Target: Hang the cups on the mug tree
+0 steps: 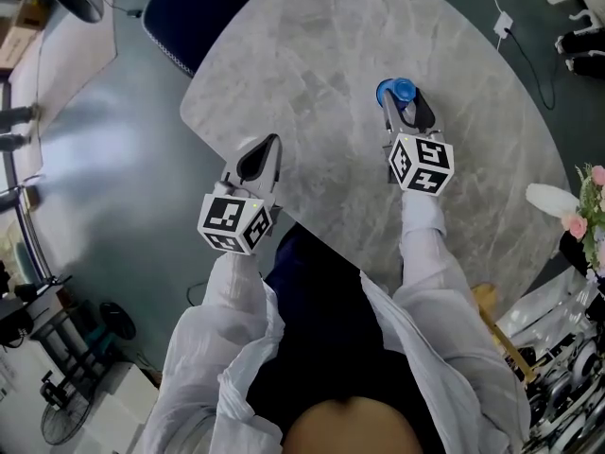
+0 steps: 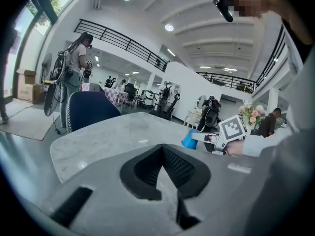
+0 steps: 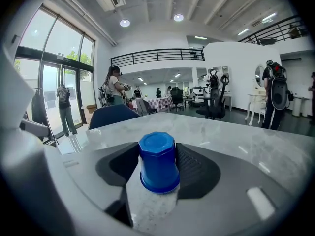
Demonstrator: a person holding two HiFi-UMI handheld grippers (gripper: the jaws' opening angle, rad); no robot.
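A small blue cup (image 1: 398, 90) stands upside down on the grey marble table (image 1: 302, 55), right of the middle. My right gripper (image 1: 403, 100) reaches over it from the near side, and its dark pads (image 3: 196, 166) press on both sides of the cup (image 3: 158, 167). My left gripper (image 1: 273, 141) hovers over the table's near left edge with its jaws closed tip to tip and nothing between them. From the left gripper view the cup (image 2: 189, 139) shows to the right in the right gripper (image 2: 203, 137). No mug tree is in any view.
A dark blue chair (image 1: 194, 8) stands at the table's far left side. Pink flowers (image 1: 588, 211) and cluttered equipment sit at the right. A white cable with a plug (image 1: 503, 23) lies on the floor beyond the table. People stand far off in the hall.
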